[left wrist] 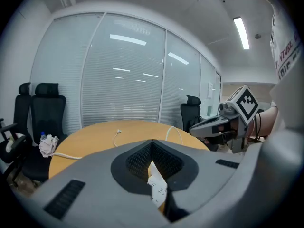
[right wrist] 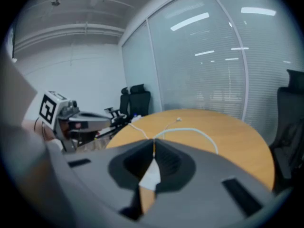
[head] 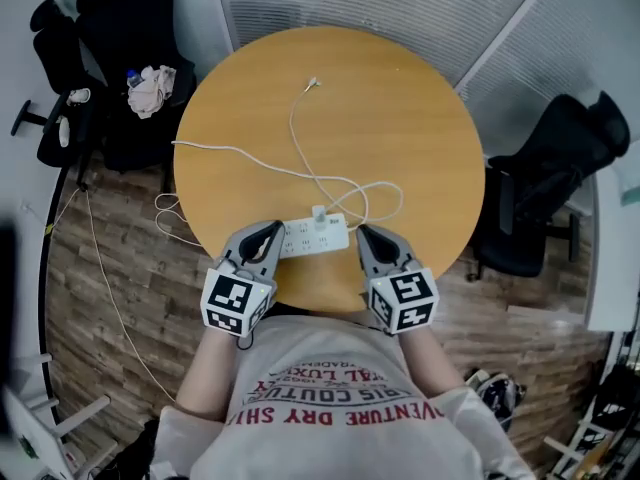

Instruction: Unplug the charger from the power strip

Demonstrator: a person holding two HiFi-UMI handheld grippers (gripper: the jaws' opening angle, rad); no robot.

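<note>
A white power strip [head: 316, 237] lies near the front edge of the round wooden table [head: 420, 118]. A small white charger [head: 319, 213] is plugged into its far side, and its thin cable [head: 294, 133] runs to a loose connector further back. My left gripper [head: 274, 231] rests shut at the strip's left end, my right gripper [head: 362, 234] shut at its right end; neither holds anything. In the left gripper view the shut jaws [left wrist: 152, 142] frame a slice of the strip [left wrist: 156, 186]. The right gripper view shows its jaws [right wrist: 153, 142] shut over the strip [right wrist: 149, 177].
The strip's thicker white cord [head: 235, 152] loops across the table and drops off its left edge to the wooden floor. Black office chairs stand at the left [head: 120, 58], one carrying a cloth [head: 150, 91], and at the right [head: 555, 173]. Glass walls with blinds lie behind.
</note>
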